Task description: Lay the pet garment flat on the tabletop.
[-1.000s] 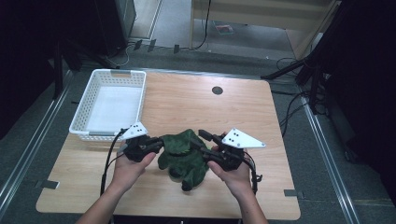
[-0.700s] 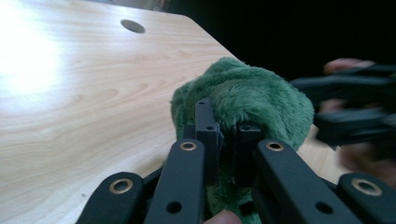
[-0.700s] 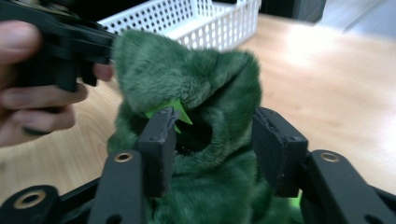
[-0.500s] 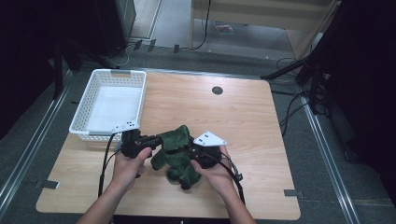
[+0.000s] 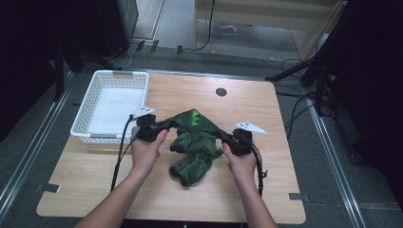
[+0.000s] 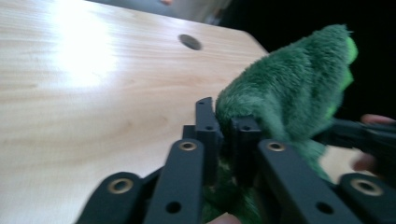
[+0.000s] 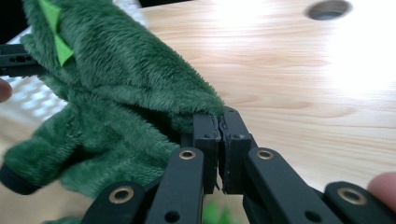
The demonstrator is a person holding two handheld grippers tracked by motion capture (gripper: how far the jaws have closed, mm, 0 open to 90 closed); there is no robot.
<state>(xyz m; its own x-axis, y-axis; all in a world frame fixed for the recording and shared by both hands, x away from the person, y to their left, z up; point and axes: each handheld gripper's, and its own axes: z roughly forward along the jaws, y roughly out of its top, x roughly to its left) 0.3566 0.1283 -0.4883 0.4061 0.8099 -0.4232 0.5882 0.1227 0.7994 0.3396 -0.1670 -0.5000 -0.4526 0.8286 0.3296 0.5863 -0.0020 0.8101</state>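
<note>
A dark green fleece garment with light green markings hangs stretched between my two grippers above the middle of the wooden table. My left gripper is shut on the garment's left edge, with green pile pressed between its jaws. My right gripper is shut on the right edge, pinching a thin fold. The lower part of the garment, a sleeve or leg with a dark cuff, rests on the table in front of the person's hands.
A white plastic basket stands at the table's left side, just beyond the left gripper. A round cable hole sits at the far middle of the table. Cables trail from both grippers toward the person.
The grippers have drawn apart, left toward the basket and right outward, lifting and stretching the bunched garment between them so a light green marking shows on top.
</note>
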